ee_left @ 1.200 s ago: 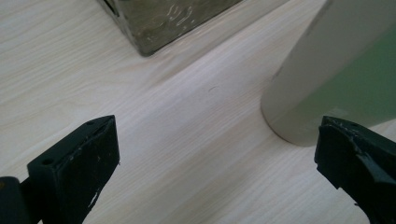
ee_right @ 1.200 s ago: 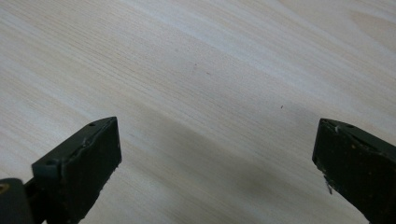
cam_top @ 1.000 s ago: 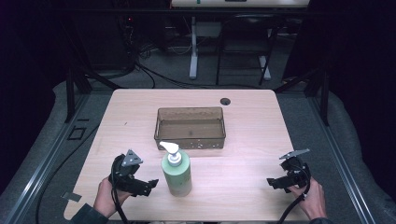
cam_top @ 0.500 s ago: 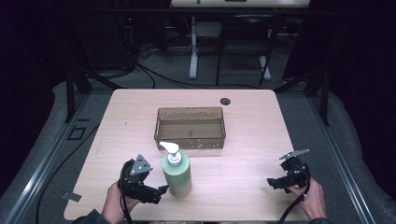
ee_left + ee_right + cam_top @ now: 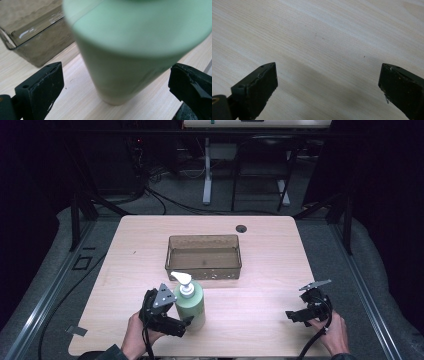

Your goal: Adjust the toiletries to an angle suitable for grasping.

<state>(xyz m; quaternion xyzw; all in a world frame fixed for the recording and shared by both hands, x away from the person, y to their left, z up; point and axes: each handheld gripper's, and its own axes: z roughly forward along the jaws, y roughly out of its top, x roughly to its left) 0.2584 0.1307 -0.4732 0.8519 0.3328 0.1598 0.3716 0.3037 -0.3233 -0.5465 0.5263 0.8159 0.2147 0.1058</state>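
Bottle (image 5: 190, 303) stands upright near the table's (image 5: 260, 315) front edge — between the left gripper's (image 5: 186, 324) spread jaws (untouched). Centre first, then close squarely. Right gripper (image 5: 291, 316) rests open.

Your left gripper (image 5: 186, 324) has its jaws wide apart with the green bottle (image 5: 191, 304) standing between them — the brown bin (image 5: 203, 256) blocks just beyond. Your right gripper (image 5: 292, 316) faces bare bench (image 5: 265, 285) — free passage.
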